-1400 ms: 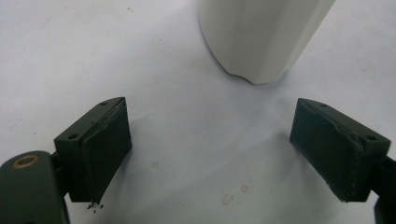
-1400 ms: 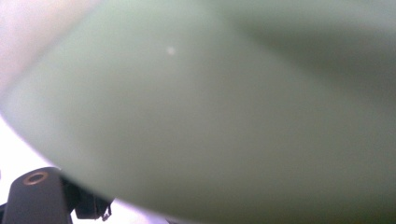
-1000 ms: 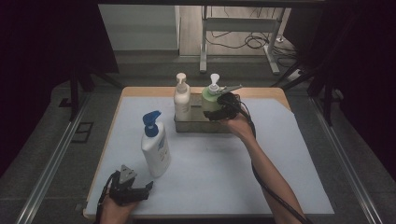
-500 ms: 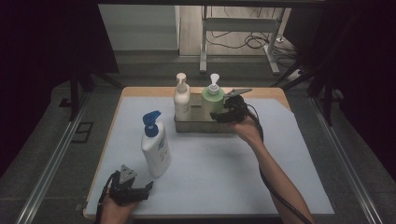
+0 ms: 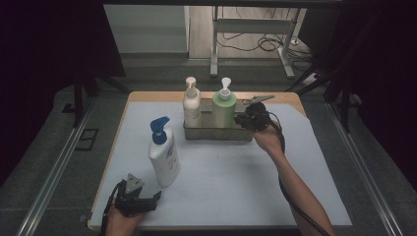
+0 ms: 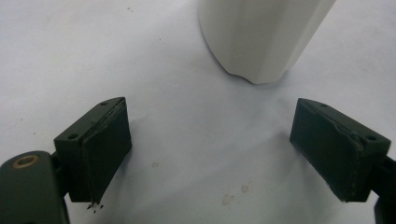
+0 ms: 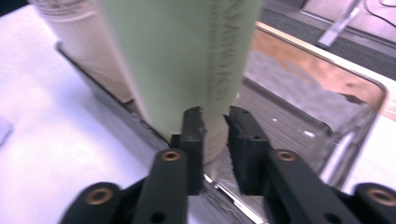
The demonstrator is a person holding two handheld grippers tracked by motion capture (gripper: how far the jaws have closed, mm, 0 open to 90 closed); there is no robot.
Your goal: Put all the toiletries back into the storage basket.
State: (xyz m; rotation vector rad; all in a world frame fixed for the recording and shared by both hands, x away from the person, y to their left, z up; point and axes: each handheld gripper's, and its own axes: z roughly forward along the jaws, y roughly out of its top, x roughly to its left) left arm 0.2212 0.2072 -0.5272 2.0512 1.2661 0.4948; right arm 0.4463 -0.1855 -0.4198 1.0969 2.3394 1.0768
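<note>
Left claw (image 5: 147, 200) sat wide open at the near bench (image 5: 236, 196) edge, the upright white blue-pump bottle (image 5: 163, 155) just ahead of it and nearest. Green bottle (image 5: 223, 109) stood in the metal tray (image 5: 216, 133) beside the cream bottle (image 5: 191, 104). Right claw (image 5: 244, 119) had just been closing, near-shut on nothing, just right of the green bottle.

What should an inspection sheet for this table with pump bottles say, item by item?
Surface: pale sheet, a few small spots.
Job's things: green pump bottle and cream pump bottle upright in metal tray; blue-pump white bottle upright on sheet.
Clutter: nothing seen.
Grippers: left claw open, empty; right claw beside green pump bottle, jaws just been closing, nothing between them.
Cables: black cable along right forearm.
Surroundings: dark; floor cables behind.
</note>
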